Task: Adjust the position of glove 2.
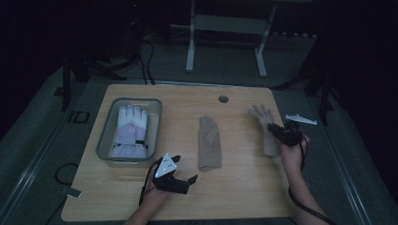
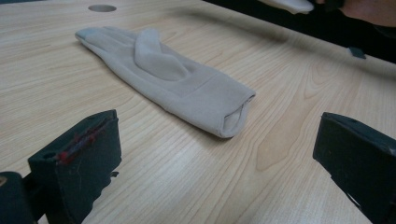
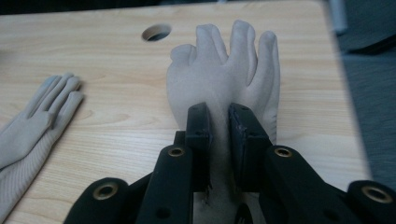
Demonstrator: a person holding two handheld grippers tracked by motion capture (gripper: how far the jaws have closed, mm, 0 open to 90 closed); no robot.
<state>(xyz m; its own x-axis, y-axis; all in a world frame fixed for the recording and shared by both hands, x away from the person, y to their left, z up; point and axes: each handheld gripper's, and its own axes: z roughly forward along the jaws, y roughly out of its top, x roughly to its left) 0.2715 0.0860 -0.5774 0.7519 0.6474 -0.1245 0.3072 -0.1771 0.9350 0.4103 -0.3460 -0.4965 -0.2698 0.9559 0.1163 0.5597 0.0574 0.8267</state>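
Observation:
Two beige gloves are on the wooden table. One beige glove lies flat in the middle, cuff toward the person. My left gripper rests open just short of that cuff, with nothing between its jaws. At the table's right edge my right gripper is shut on the second beige glove, pinching the fabric below its fingers and holding it slightly off the table. A white and lilac padded glove lies in a clear plastic bin at the left.
A round cable hole sits near the table's far edge. Grey floor and a metal stand lie beyond the table. The table's right edge runs close beside my right gripper.

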